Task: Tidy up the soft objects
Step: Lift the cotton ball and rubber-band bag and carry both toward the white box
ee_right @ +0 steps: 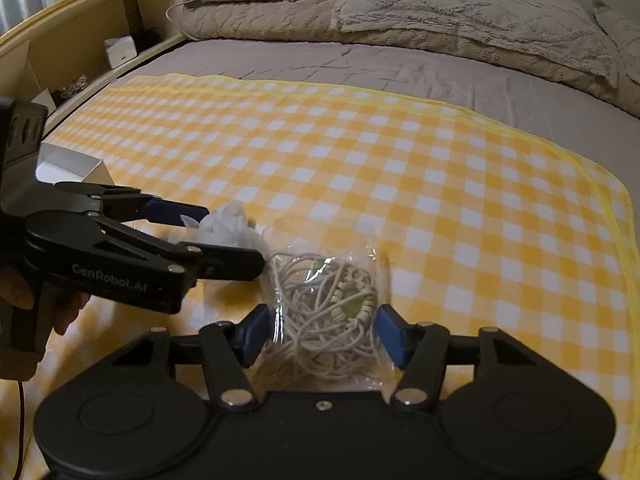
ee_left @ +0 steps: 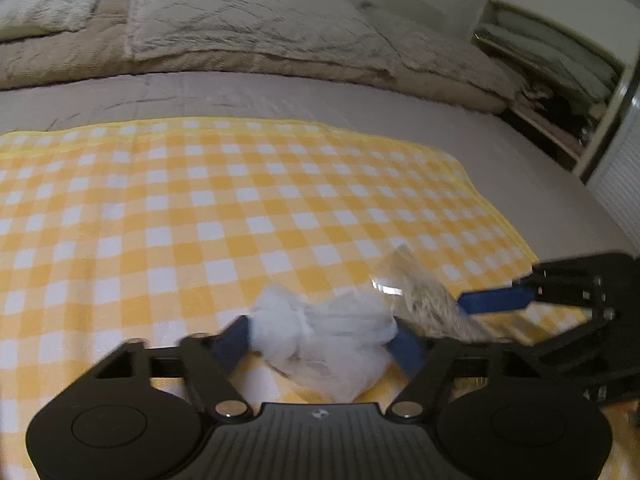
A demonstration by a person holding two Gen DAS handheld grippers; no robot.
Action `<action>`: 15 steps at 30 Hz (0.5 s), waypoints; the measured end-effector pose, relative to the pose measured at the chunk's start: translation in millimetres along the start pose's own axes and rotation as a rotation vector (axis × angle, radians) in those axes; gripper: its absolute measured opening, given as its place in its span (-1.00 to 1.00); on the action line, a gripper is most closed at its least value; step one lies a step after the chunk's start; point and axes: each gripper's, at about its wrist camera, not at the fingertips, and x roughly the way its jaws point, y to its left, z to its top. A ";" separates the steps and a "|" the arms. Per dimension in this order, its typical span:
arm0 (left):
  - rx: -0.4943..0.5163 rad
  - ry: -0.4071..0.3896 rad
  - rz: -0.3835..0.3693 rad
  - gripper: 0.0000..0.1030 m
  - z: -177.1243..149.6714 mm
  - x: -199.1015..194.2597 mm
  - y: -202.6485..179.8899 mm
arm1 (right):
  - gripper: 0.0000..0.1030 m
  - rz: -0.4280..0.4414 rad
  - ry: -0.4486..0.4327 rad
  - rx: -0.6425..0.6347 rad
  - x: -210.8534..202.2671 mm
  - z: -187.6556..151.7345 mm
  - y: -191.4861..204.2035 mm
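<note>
My left gripper (ee_left: 322,338) is shut on a crumpled white soft bundle (ee_left: 324,332) that rests on the yellow checked cloth (ee_left: 240,208). The bundle also shows in the right wrist view (ee_right: 228,226), between the left gripper's fingers (ee_right: 176,212). My right gripper (ee_right: 324,330) is shut on a clear plastic bag of tangled cream cord (ee_right: 326,304), right beside the white bundle. In the left wrist view the bag (ee_left: 424,296) lies to the right of the bundle, with the right gripper's blue finger (ee_left: 496,300) against it.
The cloth covers a grey bed sheet (ee_right: 360,64). Beige furry blankets and pillows (ee_right: 440,8) lie at the far end. A white open box (ee_right: 72,166) sits at the cloth's left edge. Wooden shelving (ee_right: 80,40) runs along the left, a mirrored wardrobe (ee_left: 560,80) on the right.
</note>
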 end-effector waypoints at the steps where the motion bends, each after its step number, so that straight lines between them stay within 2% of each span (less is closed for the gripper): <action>1: 0.009 -0.003 -0.002 0.32 -0.8 -0.5 0.0 | 0.12 -0.004 -0.003 0.001 -0.1 -0.4 0.2; 5: 0.012 0.000 -0.004 0.25 -2.2 -3.7 2.4 | 0.05 -0.008 -0.013 0.027 -1.0 -0.3 -1.4; 15: -0.007 -0.028 0.046 0.24 4.5 -34.1 4.2 | -0.11 -0.058 -0.019 0.028 -6.9 3.3 7.9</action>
